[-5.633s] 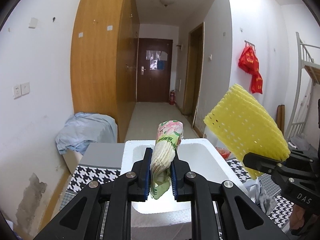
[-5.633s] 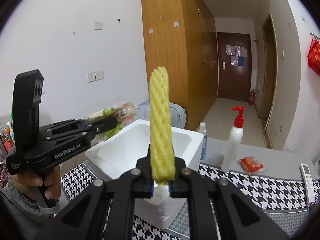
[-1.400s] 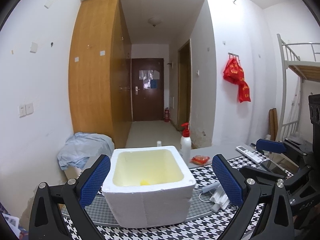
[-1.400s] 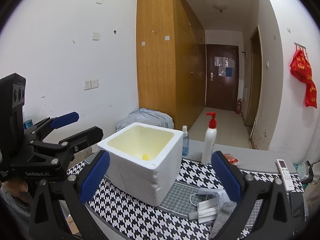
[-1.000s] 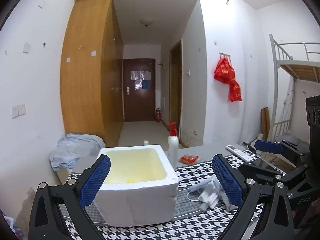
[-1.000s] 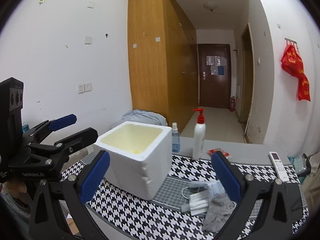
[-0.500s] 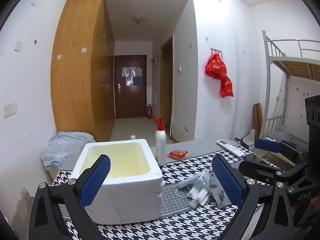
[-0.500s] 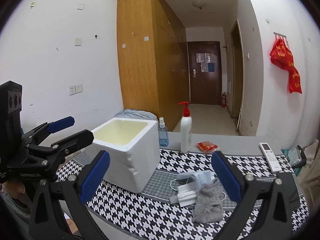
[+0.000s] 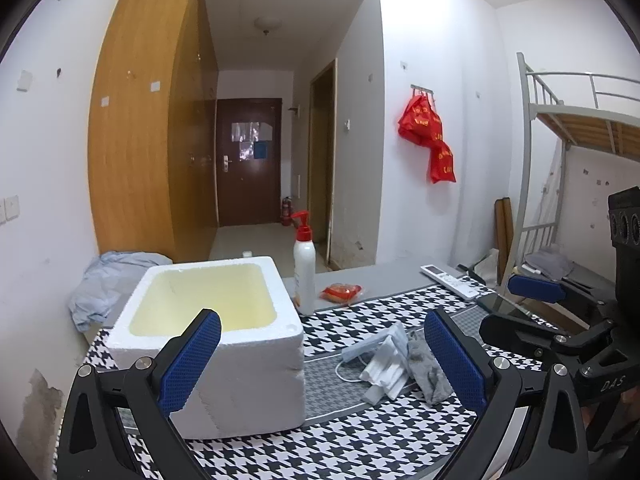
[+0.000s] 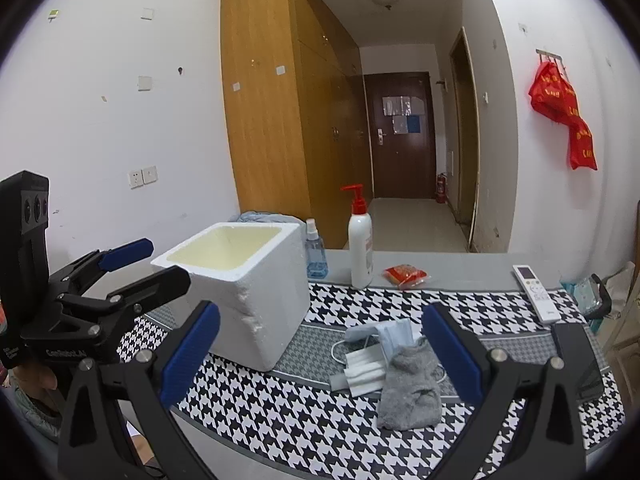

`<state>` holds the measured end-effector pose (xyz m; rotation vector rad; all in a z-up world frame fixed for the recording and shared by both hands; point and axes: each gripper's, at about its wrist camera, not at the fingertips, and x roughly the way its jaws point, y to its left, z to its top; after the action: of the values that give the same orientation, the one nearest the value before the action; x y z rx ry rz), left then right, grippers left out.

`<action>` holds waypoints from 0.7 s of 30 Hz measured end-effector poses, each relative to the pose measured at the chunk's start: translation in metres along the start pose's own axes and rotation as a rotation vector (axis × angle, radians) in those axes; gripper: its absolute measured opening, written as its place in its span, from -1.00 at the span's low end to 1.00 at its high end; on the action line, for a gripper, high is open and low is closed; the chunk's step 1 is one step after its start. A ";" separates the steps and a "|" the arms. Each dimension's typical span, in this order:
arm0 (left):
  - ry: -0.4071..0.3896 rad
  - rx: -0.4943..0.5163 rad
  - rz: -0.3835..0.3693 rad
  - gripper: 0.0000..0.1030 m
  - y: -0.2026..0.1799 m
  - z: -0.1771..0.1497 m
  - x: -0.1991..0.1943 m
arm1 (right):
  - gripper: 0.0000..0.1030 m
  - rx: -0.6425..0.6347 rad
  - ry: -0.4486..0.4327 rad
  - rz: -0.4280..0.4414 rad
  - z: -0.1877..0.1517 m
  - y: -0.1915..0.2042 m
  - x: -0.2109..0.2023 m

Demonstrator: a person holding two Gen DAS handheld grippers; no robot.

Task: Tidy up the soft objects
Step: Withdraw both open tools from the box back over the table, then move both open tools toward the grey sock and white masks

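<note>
Both hand-held grippers (image 9: 322,354) (image 10: 320,354) now empty (spread wide)

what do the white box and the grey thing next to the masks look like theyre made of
White box: likely expanded polystyrene foam, matte, with a grainy surface and a crumbled corner edge. Grey thing: looks like knitted fabric, probably a sock, limp and creased with a fuzzy surface.

box top: we see the foam box (image 10: 256,292) open upward
left side: box wall blocks
tabletop rear edge: pump bottle (image 10: 360,248), spray bottle (image 10: 316,254) stand in our way
tabletop front edge: bare cloth (image 10: 280,412)
</note>
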<state>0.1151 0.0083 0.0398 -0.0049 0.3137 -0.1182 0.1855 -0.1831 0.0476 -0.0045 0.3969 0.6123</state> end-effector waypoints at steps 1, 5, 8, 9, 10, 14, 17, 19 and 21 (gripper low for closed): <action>0.002 -0.001 -0.002 0.98 0.000 -0.001 0.001 | 0.99 0.002 0.000 0.001 -0.001 -0.001 0.000; 0.015 -0.004 -0.016 0.98 -0.004 -0.006 0.005 | 0.99 0.006 0.003 -0.004 -0.004 -0.003 0.000; 0.030 0.001 -0.028 0.98 -0.008 -0.011 0.011 | 0.99 0.011 0.004 -0.005 -0.008 -0.006 0.000; 0.033 0.000 -0.030 0.98 -0.008 -0.013 0.012 | 0.99 0.012 0.002 -0.007 -0.009 -0.007 0.000; 0.037 -0.002 -0.034 0.98 -0.009 -0.015 0.014 | 0.99 0.014 0.001 -0.010 -0.010 -0.008 0.000; 0.042 -0.003 -0.035 0.98 -0.010 -0.021 0.019 | 0.99 0.024 0.004 -0.021 -0.014 -0.014 -0.001; 0.039 0.005 -0.038 0.98 -0.014 -0.026 0.023 | 0.99 0.035 0.019 -0.040 -0.019 -0.020 0.002; 0.045 0.003 -0.050 0.98 -0.015 -0.029 0.026 | 0.99 0.038 0.030 -0.056 -0.023 -0.022 0.004; 0.052 0.004 -0.056 0.98 -0.018 -0.033 0.030 | 0.99 0.043 0.035 -0.062 -0.026 -0.025 0.004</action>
<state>0.1313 -0.0128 -0.0001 -0.0061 0.3656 -0.1744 0.1931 -0.2045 0.0197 0.0136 0.4425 0.5430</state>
